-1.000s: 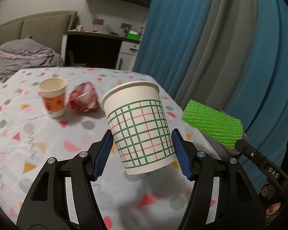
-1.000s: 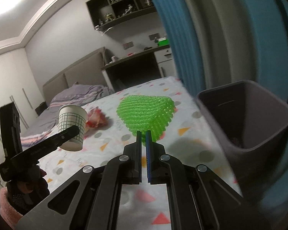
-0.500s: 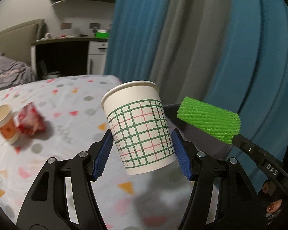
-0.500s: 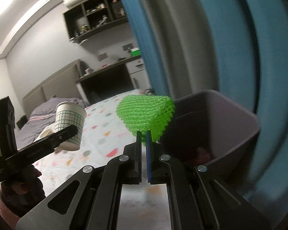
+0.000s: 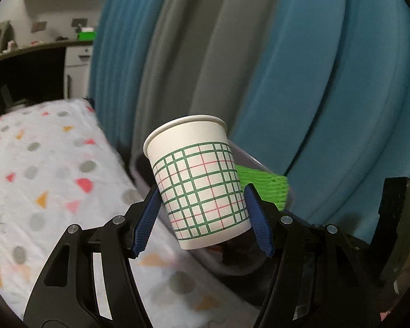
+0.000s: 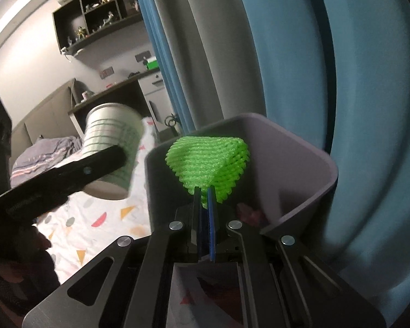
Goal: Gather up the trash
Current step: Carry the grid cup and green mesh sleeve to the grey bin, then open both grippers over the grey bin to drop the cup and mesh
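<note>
In the left wrist view, the left gripper fills the lower frame, its blue pads pinching a paper cup at centre. The cup is white with a green and red grid, upright but tilted slightly, its open mouth up. Just behind the cup, at centre right, a strip of green foam net shows, blurred. Below and behind the cup is the grey bin, mostly hidden by the cup and the gripper. At the right edge stands a black block of the other tool with a small green light.

In the right wrist view, the right gripper rises from the bottom centre, its jaws pressed together on the lower tip of the foam net. The net hangs over the open mouth of the bin, which takes up the centre and right. Something pink lies at the bin's bottom, too dim to tell. At left, the left gripper crosses the frame as a dark, blurred bar with the cup, beside the bin's left wall and in front of the bed.

A bedsheet, white with coloured triangles and dots, covers the left. Blue and grey curtains fill the background. Far at upper left are a desk and wall shelves.
</note>
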Demonstrator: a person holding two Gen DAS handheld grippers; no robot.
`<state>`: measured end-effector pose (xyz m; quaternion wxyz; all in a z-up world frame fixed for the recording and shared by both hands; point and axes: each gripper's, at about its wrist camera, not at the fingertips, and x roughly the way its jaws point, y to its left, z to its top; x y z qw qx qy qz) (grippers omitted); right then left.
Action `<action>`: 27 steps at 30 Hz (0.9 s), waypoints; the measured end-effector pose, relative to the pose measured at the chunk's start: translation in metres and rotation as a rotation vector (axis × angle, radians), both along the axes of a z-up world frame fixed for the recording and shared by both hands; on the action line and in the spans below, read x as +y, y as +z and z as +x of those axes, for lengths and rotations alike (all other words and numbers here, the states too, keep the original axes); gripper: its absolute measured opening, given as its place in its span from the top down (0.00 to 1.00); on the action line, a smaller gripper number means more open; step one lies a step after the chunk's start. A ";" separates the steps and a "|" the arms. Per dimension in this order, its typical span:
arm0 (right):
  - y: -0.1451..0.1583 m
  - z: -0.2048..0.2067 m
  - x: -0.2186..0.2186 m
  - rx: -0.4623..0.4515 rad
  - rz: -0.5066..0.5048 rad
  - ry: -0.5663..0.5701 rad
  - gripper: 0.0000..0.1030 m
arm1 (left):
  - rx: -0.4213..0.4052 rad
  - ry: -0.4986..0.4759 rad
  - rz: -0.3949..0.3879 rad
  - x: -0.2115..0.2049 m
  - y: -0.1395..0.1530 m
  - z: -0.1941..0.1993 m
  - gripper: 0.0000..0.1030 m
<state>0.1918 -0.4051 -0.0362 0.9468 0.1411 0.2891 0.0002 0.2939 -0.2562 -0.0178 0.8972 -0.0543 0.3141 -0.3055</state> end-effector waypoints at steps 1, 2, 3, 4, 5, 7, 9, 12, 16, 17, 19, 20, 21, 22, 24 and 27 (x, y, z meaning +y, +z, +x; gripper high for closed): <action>-0.002 0.003 -0.001 0.008 0.000 -0.002 0.94 | 0.008 -0.005 0.003 -0.003 -0.004 0.003 0.40; -0.002 0.005 -0.003 0.013 0.000 -0.005 0.92 | 0.023 -0.018 0.004 -0.008 -0.008 0.006 0.40; -0.003 0.006 -0.004 0.016 0.001 -0.006 0.90 | 0.032 -0.026 0.002 -0.009 -0.012 0.008 0.40; -0.005 0.006 -0.006 0.018 0.001 -0.010 0.90 | 0.042 -0.029 0.002 -0.012 -0.016 0.010 0.40; -0.005 0.005 -0.007 0.020 -0.002 -0.015 0.90 | 0.054 -0.035 0.002 -0.015 -0.019 0.013 0.40; -0.007 0.003 -0.012 0.023 -0.005 -0.025 0.80 | 0.072 -0.047 -0.010 -0.020 -0.022 0.015 0.40; -0.008 0.000 -0.017 0.023 -0.003 -0.043 0.75 | 0.088 -0.060 -0.018 -0.024 -0.025 0.017 0.39; -0.007 -0.009 -0.022 0.019 -0.010 -0.072 0.68 | 0.116 -0.071 -0.026 -0.031 -0.032 0.020 0.39; -0.006 -0.022 -0.029 -0.003 -0.004 -0.096 0.56 | 0.138 -0.085 -0.019 -0.038 -0.038 0.022 0.24; -0.005 -0.025 -0.030 -0.009 -0.002 -0.097 0.56 | 0.140 -0.087 -0.021 -0.039 -0.039 0.021 0.22; -0.004 -0.029 -0.032 -0.020 0.004 -0.098 0.54 | 0.151 -0.089 -0.031 -0.038 -0.039 0.019 0.18; -0.003 -0.031 -0.032 -0.025 0.006 -0.098 0.53 | 0.151 -0.082 -0.032 -0.037 -0.038 0.018 0.18; -0.002 -0.033 -0.033 -0.029 0.007 -0.098 0.52 | 0.149 -0.073 -0.035 -0.034 -0.036 0.017 0.17; 0.000 -0.034 -0.033 -0.036 0.008 -0.098 0.50 | 0.146 -0.059 -0.033 -0.029 -0.033 0.017 0.16; 0.005 -0.038 -0.031 -0.055 0.008 -0.095 0.44 | 0.130 -0.028 -0.030 -0.017 -0.028 0.012 0.15; 0.013 -0.044 -0.022 -0.088 -0.004 -0.089 0.34 | 0.078 0.052 -0.007 0.009 -0.017 -0.004 0.09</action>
